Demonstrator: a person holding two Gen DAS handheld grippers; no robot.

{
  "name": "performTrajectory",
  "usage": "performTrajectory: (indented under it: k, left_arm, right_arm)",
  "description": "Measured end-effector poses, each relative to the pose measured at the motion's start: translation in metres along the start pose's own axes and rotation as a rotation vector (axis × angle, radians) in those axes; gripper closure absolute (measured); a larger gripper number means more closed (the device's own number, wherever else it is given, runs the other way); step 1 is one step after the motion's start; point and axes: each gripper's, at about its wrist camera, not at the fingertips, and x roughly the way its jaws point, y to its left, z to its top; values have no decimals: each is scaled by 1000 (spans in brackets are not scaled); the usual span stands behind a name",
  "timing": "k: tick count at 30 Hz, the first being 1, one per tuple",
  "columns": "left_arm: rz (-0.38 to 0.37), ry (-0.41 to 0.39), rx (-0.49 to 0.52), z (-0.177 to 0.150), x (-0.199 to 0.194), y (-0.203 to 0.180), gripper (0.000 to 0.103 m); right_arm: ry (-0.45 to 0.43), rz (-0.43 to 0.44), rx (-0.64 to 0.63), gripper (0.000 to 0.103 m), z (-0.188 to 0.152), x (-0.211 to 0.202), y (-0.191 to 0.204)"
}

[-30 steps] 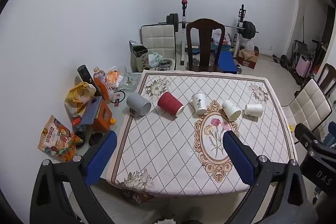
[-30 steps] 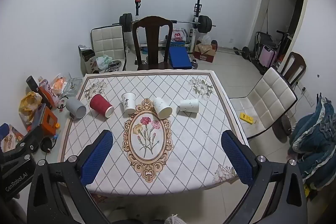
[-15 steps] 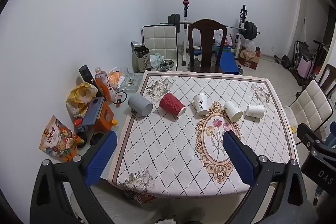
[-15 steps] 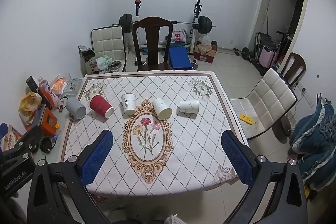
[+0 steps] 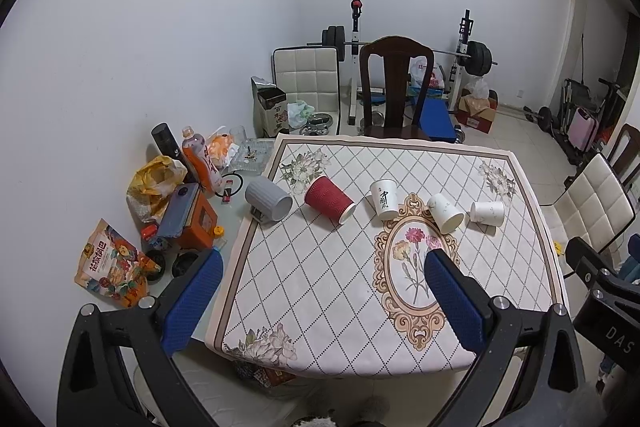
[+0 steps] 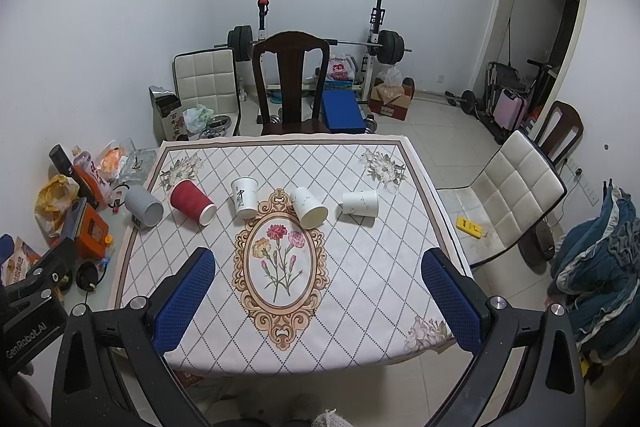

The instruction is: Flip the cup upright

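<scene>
Five cups lie on their sides in a row across the far half of your table [image 6: 360,267]: a grey cup [image 6: 144,205] at the left edge, half off the patterned tablecloth [image 6: 352,251], then a red ribbed cup [image 6: 192,201], a white cup with dark lettering [image 6: 244,197], a white cup tilted toward you [image 6: 308,207] and, furthest right, a white cup lying crosswise [image 6: 360,203]. None of them stands upright. The two middle white cups rest at the top of the oval flower medallion [image 6: 280,259] printed on the cloth, one on either side of its crest, and each cup sits apart from its neighbours. Your left gripper [image 5: 322,301] hangs above the near left part of the table with its jaws spread wide and nothing between the blue pads; your right gripper [image 6: 318,301] is likewise wide open and empty above the near edge, roughly in line with the medallion. Both are well short of the cups. On the bare strip left of the cloth you have an orange box [image 5: 192,223], a yellow bag [image 5: 156,183], a juice bottle [image 5: 200,163] and a snack packet [image 5: 110,265]. A dark wooden chair [image 6: 291,83] stands at the far side of the table, with a barbell rack [image 6: 320,43] behind it against the wall, and a white padded chair [image 6: 516,195] stands to your right.
</scene>
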Motion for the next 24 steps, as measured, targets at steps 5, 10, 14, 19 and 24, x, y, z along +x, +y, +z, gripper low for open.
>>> performTrajectory:
  k: [5,10,14,19,24]
  left_arm:
    - [-1,1,-2,0,0,0,0]
    - [0,0,-1,0,0,0,0]
    - [-1,0,0,0,0,1,0]
    - [-1,-2,0,0,0,1,0]
    - [-2,0,0,0,0,1,0]
  right_arm:
    - [0,-2,-2,0,1,0,0]
    - [0,-1,-1,0,1,0,0]
    - [0,1,-2,0,1,1,0]
    - [3,2,-4,0,1,1,4]
    - [3,3,-4,0,0,2,5]
